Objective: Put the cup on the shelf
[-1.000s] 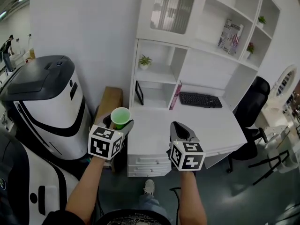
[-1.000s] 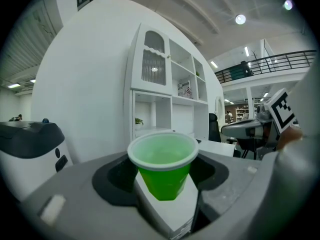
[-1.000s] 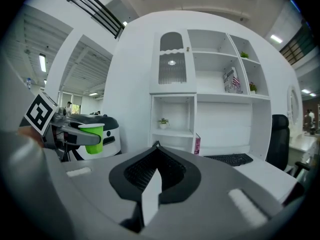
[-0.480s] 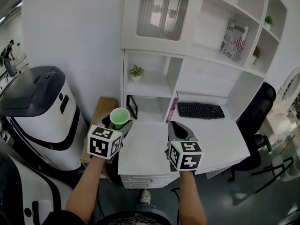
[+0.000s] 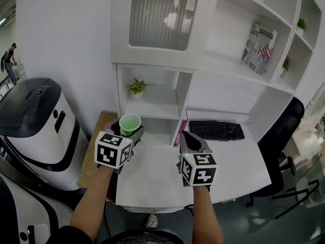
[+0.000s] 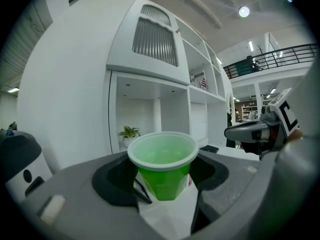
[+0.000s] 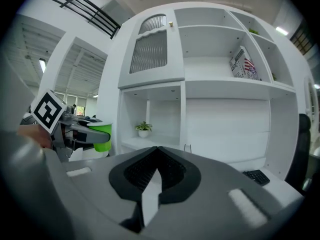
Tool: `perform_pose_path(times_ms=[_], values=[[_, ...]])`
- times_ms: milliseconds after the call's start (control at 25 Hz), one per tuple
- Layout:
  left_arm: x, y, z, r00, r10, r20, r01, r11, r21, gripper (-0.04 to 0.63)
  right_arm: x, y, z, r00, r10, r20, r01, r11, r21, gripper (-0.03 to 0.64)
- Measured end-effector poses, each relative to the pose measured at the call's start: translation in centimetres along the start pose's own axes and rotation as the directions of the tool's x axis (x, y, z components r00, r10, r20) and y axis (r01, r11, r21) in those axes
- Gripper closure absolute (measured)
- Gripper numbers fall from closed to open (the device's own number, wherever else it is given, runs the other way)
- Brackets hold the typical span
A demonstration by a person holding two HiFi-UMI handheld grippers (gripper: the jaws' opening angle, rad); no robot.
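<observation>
Item, carry step: my left gripper (image 5: 128, 135) pinches the cup (image 6: 162, 161) upright above the desk's (image 5: 152, 172) left side, right gripper (image 5: 193, 142) pressed together, empty; next, I judge, reach far to the shelf (image 5: 152, 103).

Green cup (image 5: 130, 122) in left gripper (image 5: 129, 132), near white shelf (image 5: 158, 103)
</observation>
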State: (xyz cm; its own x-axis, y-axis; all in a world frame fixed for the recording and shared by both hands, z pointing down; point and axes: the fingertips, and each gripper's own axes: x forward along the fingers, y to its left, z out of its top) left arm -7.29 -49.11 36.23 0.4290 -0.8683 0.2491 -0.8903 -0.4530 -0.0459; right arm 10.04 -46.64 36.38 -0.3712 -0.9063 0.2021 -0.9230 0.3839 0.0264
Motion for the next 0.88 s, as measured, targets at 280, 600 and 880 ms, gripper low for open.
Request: perform_pose_path(times_ms=[280, 600, 880], values=[[5.2, 0.3, 1.7, 1.0, 0.011, -0.003, -0.011, 1.0, 0.014, 0.287, 3.7, -2.4, 0.4, 0.999, 0.049, -0.001, -0.049, 0.999, 0.02, 0.592], [10.2, -0.2, 2.8, 1.0, -0.001, -0.012, 0.002, 1.0, 0.024, 0.287, 6.8, -4.3, 0.0, 0.996, 0.09, -0.011, -0.09, 0.996, 0.025, 0.592], [14.0, -0.2, 4.1, 1.0, -0.008, -0.018, 0.009, 0.998, 0.056, 0.287, 8.3, -4.8, -0.2, 0.993, 0.12, -0.021, -0.12, 0.993, 0.014, 0.592]])
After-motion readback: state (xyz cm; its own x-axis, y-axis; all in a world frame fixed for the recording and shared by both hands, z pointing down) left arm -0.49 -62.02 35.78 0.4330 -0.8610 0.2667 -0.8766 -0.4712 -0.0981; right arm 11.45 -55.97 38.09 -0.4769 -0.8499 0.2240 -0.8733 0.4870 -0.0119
